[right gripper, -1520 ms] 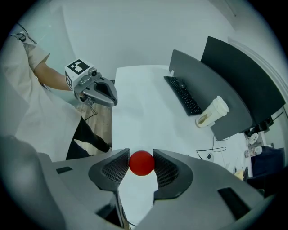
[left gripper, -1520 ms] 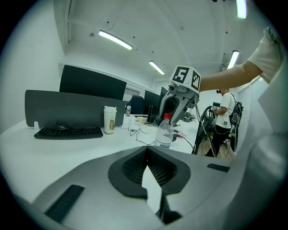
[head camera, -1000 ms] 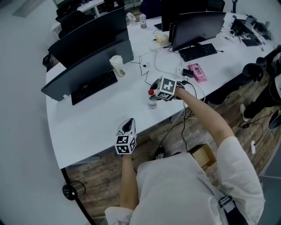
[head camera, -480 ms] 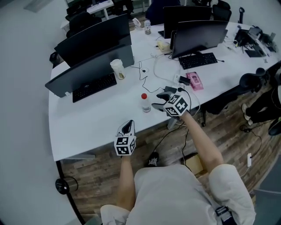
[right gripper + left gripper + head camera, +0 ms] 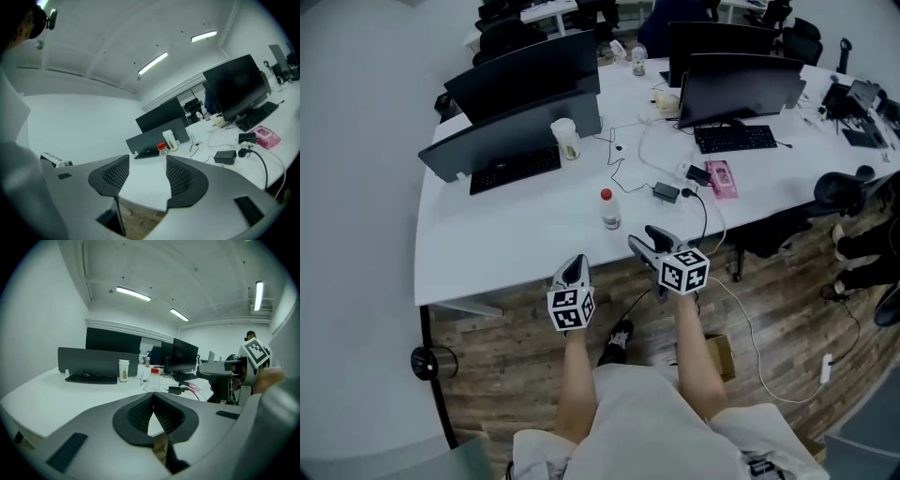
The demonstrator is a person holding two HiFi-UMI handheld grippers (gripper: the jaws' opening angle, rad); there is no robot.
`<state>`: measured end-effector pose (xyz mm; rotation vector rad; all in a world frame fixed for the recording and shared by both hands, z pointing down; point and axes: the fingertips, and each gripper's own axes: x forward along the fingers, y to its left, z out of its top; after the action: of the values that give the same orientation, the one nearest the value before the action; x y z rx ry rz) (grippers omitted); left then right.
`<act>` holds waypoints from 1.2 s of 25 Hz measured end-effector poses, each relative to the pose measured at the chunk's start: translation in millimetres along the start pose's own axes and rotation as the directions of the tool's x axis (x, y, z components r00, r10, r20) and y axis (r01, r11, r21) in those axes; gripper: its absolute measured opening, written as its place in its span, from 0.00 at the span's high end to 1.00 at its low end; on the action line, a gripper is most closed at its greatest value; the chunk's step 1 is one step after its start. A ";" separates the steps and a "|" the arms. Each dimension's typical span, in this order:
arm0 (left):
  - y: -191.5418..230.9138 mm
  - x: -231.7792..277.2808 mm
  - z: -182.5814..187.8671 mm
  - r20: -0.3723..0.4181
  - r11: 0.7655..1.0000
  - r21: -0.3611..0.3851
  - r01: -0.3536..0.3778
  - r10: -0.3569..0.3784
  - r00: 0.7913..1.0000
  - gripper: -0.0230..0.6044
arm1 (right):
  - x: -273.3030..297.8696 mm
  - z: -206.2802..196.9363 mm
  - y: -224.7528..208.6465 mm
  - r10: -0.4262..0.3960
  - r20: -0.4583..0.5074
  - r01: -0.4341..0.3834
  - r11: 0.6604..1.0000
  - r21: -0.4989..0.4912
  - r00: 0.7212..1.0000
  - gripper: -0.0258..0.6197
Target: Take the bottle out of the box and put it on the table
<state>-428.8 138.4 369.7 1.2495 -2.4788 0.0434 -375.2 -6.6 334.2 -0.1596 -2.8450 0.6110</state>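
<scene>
The bottle stands upright on the white table, red cap up, close to the near edge and clear of both tools. By the look of it the job is as good as done, with nothing left but to draw back. The right gripper hovers just off the table's near edge, right of the bottle and nearer, its jaws spread wide with only air between them. The left gripper hangs at that edge too, nearer than the bottle and a touch left, its jaws pressed together on nothing. Down on the floor beside the person's right arm sits a brown cardboard box, likely the one in question, though its inside can't be read from here. The table is a long, curved white desk with dark monitors along the far side, a keyboard, a pale cup, a black power brick trailing cables, and a pink packet off to the right. There's a wood-plank floor below and strip lights overhead, so this is an open office.
</scene>
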 end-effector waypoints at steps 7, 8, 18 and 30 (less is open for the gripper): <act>-37.5 -41.7 1.8 0.022 0.998 0.068 0.003 -0.005 1.000 0.94 | -35.9 -30.3 36.6 0.034 -0.040 -0.038 0.994 -0.105 0.999 0.54; -42.1 -48.9 -4.2 0.004 0.996 0.093 0.008 -0.008 1.000 0.94 | -41.8 -30.2 41.1 0.042 -0.029 -0.044 0.994 -0.098 0.999 0.54; -77.0 -108.5 -37.1 0.041 0.996 0.055 -0.067 0.065 0.997 0.94 | -114.8 -46.6 64.1 0.084 0.034 -0.083 0.996 -0.032 0.996 0.55; -143.0 -110.0 -49.2 0.081 0.996 0.083 0.023 -0.030 0.996 0.94 | -166.1 -69.8 78.6 0.069 0.044 -0.066 0.995 -0.074 0.997 0.57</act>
<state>-242.2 145.6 359.9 1.3432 -2.5531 0.0891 -192.9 66.6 330.6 -0.2577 -2.9191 0.5319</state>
